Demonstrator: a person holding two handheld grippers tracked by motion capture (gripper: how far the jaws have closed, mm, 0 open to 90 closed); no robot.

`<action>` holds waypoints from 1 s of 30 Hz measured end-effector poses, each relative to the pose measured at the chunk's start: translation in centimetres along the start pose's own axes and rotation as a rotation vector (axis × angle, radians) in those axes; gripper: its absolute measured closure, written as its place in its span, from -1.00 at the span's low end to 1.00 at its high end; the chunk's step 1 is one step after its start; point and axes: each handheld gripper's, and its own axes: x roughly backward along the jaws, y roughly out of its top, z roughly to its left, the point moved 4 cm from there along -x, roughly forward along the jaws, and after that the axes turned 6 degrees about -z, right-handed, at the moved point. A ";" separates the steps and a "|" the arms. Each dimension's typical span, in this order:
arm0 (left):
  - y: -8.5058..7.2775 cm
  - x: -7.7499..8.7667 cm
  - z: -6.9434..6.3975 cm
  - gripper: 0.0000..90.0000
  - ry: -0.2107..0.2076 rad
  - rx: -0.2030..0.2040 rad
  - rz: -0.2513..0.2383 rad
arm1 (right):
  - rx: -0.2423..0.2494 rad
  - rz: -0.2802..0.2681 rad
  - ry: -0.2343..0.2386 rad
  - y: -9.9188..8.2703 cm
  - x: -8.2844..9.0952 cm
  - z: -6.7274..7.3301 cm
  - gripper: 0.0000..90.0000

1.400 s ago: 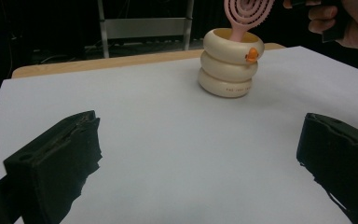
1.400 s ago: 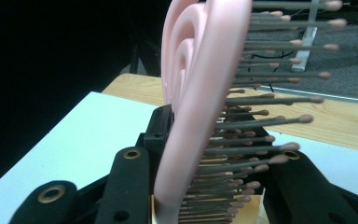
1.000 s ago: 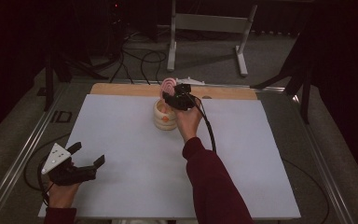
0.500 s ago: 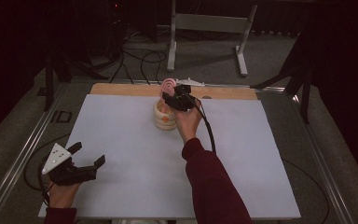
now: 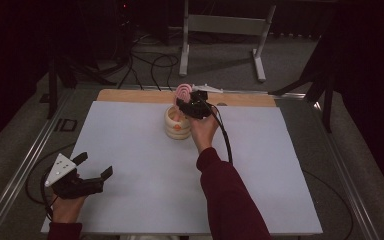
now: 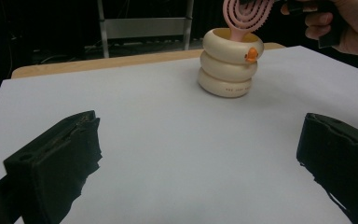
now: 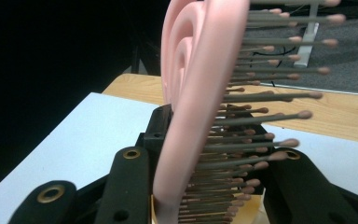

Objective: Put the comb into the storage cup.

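Nothing is shifting since the earlier frames: both hands are keeping their places, the brush and holder are sitting as before.

Right gripper (image 5: 184,101) is holding the pink hairbrush (image 5: 183,91) upright over the cream ringed holder (image 5: 177,123), which is standing near the far middle of the counter (image 5: 130,150), just in front of the wooden strip along its back edge. Its fingers (image 7: 126,186) are clamping the brush head from both sides, shut tight on it, bristles pointing to one side in the right gripper view. From the left gripper view the handle (image 6: 238,33) is already dipping into the holder's mouth, beside the little orange duck (image 6: 251,55) on the top ring.

Left gripper (image 5: 92,172) is resting low at the near left corner of the counter, well apart from the work, fingers (image 6: 56,163) standing wide open with nothing between them.

Judging the step: seating the brush in the holder.
- Handle is leaning slightly; straightening it before lowering looks wise, so it isn't levering against the rim.
- Holder looks light and stacked-shaped; a sideways push could be tipping it. Lowering straight down, slowly.
- Releasing only once the handle is bottoming out, then lifting clear upward so the bristles aren't snagging the fingers.
- Left gripper could be steadying the holder if it starts sliding.
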 end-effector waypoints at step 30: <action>-0.1 -0.1 -0.1 -1.00 -0.001 -0.003 0.007 | -0.012 0.004 -0.035 -0.2 0.3 -1.4 0.38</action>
